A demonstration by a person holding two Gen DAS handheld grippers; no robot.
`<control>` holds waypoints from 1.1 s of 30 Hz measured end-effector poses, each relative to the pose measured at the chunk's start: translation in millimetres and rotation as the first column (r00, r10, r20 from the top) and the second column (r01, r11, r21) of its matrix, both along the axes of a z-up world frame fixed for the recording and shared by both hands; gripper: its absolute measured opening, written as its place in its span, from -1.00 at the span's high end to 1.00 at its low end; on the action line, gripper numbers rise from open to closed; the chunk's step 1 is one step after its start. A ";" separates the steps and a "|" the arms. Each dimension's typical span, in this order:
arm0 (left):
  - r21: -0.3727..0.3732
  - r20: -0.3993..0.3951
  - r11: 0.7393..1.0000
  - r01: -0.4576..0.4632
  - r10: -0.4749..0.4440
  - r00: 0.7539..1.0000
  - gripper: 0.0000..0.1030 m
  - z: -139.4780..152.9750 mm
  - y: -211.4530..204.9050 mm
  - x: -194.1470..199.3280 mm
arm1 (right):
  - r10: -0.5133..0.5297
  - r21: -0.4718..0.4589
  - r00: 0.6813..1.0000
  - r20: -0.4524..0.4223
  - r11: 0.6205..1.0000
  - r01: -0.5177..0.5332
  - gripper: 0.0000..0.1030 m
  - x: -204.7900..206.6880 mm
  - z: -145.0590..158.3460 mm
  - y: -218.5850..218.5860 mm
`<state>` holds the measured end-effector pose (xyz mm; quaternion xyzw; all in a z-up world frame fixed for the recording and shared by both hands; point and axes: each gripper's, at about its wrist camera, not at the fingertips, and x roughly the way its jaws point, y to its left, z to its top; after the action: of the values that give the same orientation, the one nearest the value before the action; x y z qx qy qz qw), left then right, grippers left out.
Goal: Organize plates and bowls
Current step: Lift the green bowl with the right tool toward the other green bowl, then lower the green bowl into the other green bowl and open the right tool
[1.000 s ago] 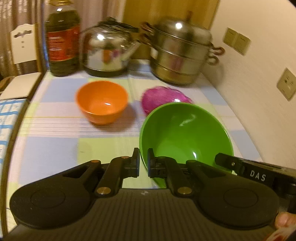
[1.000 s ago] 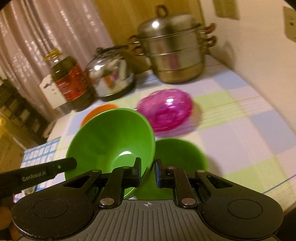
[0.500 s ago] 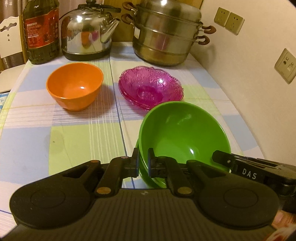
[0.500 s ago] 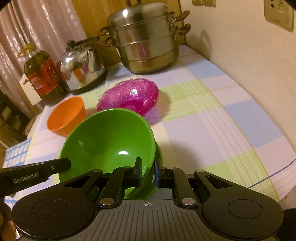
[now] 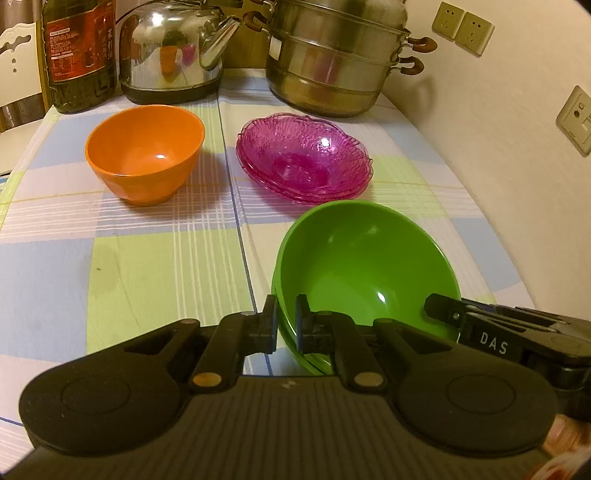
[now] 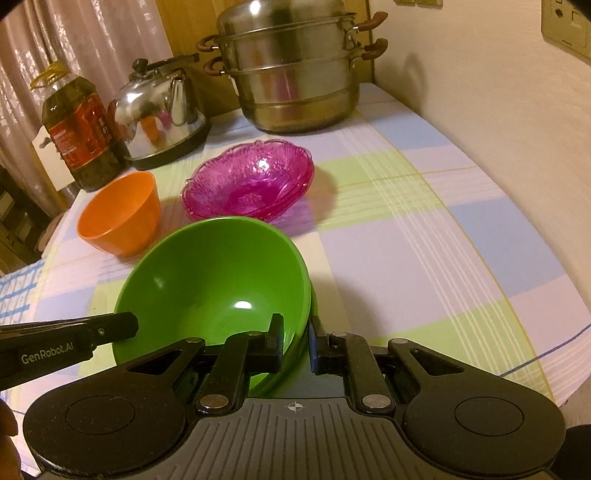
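A green bowl (image 5: 365, 269) (image 6: 218, 280) rests nested inside a second green bowl (image 5: 314, 363) (image 6: 284, 380) on the checked tablecloth. My left gripper (image 5: 286, 325) is shut on the near left rim of the top bowl. On the opposite rim my right gripper (image 6: 295, 339) is shut as well; its finger (image 5: 443, 314) shows in the left wrist view. Farther back stand an orange bowl (image 5: 144, 166) (image 6: 122, 214) and a stack of pink glass dishes (image 5: 303, 162) (image 6: 247, 181), both apart from the grippers.
A steel steamer pot (image 5: 332, 62), a kettle (image 5: 170, 55) and an oil bottle (image 5: 79, 55) line the back of the table. The wall with sockets (image 5: 461, 27) runs along the right. The table edge (image 6: 546, 362) curves near the right gripper.
Both grippers came down with the green bowl, which was held tilted above the second green bowl and now sits nested in it. Jaws stay shut on its rim.
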<state>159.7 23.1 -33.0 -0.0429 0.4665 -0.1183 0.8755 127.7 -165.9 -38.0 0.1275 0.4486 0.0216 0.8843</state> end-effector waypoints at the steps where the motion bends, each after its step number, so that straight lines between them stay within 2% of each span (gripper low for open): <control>1: 0.000 0.001 1.000 0.000 0.000 1.000 0.84 -0.4 0.0 0.3 | 0.003 -0.006 1.000 0.002 1.000 -0.003 0.74 0.6 0.1 1.2; 9: 0.011 0.015 1.000 -0.009 0.009 1.000 0.83 -1.2 -2.3 -0.2 | 0.005 -0.023 1.000 0.020 1.000 -0.004 0.73 0.6 -0.5 0.9; 18: -0.053 0.056 0.996 -0.073 0.076 0.996 0.74 13.5 11.5 -18.9 | -0.023 0.013 0.998 0.058 1.000 0.022 0.70 -8.9 13.0 -8.0; 23: -0.083 0.059 0.991 -0.108 0.113 0.992 0.60 20.2 17.9 -37.2 | -0.031 0.039 0.998 0.060 0.999 0.028 0.69 -21.6 21.7 -13.2; 33: -0.055 0.059 0.991 -0.122 0.125 0.990 0.56 28.5 25.3 -67.5 | 0.006 0.046 0.998 0.056 0.999 -0.009 0.69 -42.2 32.9 -5.2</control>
<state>92.2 48.4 -4.5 -0.0904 0.4324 -0.0770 0.8938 85.4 -171.1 -5.1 0.1454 0.4234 0.0388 0.8933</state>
